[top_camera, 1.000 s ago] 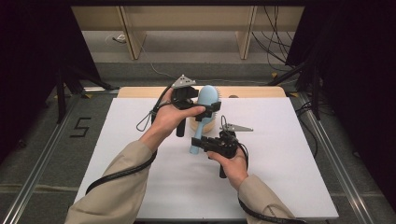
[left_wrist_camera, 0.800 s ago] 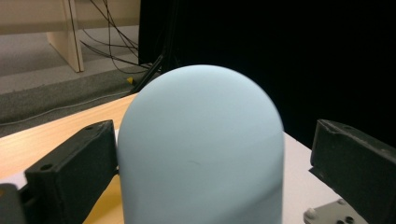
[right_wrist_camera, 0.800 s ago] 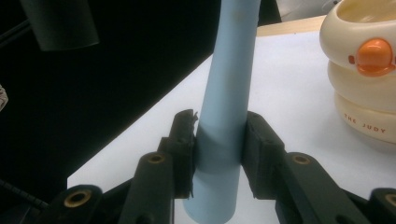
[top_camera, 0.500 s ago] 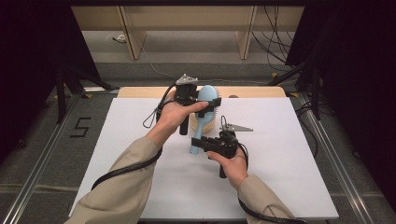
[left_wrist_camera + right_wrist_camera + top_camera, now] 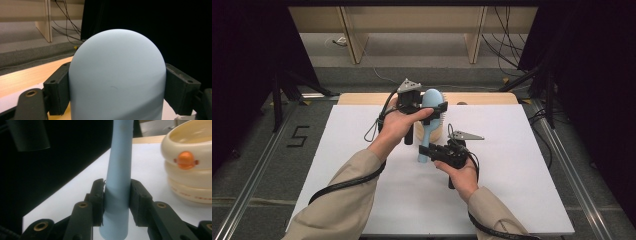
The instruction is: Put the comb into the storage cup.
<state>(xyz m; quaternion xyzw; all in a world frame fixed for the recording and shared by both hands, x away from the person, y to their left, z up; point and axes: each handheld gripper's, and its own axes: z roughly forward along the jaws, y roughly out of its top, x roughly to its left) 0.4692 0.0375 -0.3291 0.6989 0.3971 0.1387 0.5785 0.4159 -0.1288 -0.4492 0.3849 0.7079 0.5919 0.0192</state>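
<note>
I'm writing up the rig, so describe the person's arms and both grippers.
Both arms wear tan long sleeves. Each hand carries a black two-jaw gripper: the left gripper and the right gripper. Each is topped by a grey three-cornered plate and trails a black cable. Up close, the jaws are blocky black pads on arms with brass-coloured pivot holes.

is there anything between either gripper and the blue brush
Nothing visible. The left gripper has its jaws pressed on both sides of the blue brush's rounded head, and the right gripper is clamped directly on its handle.
</note>
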